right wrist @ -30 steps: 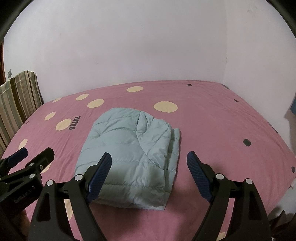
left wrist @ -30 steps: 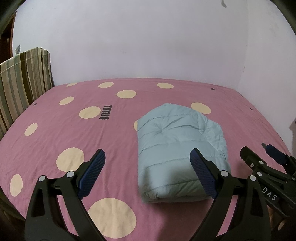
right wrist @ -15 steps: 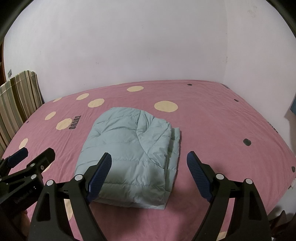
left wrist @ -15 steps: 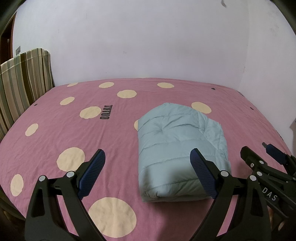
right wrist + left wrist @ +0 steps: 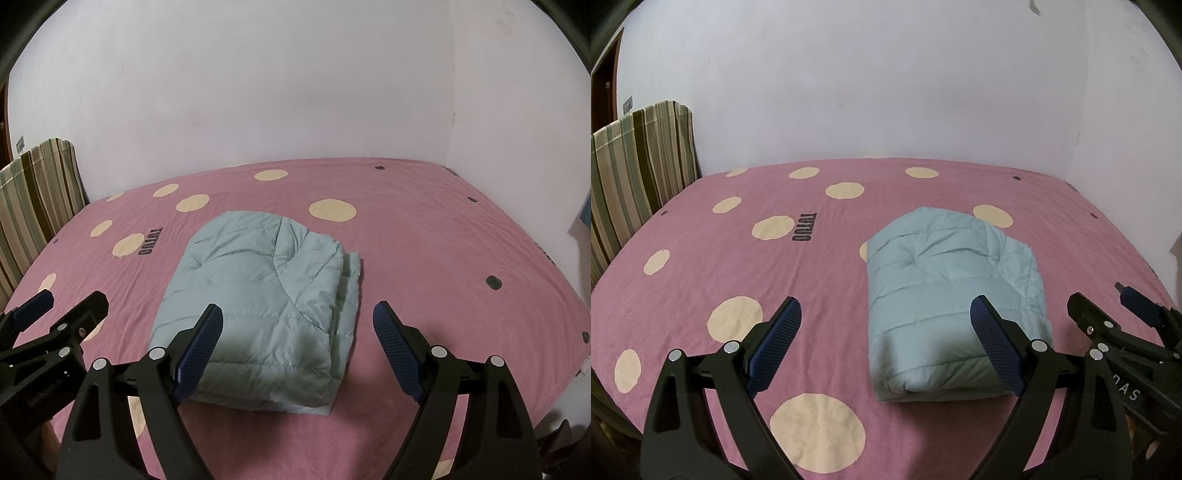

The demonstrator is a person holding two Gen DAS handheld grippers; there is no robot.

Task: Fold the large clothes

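A pale blue quilted jacket lies folded into a thick rectangle on the pink bed. My left gripper hangs above the bed's near side, open and empty, with its right finger over the jacket's near right corner. My right gripper is open too, held above the jacket's near edge, nothing between its blue pads. Each gripper shows at the edge of the other's view: the right gripper on the right, the left gripper on the left.
The bed wears a pink sheet with cream dots and fills most of both views. A striped cushion stands at its left end. White walls close the far side and the right.
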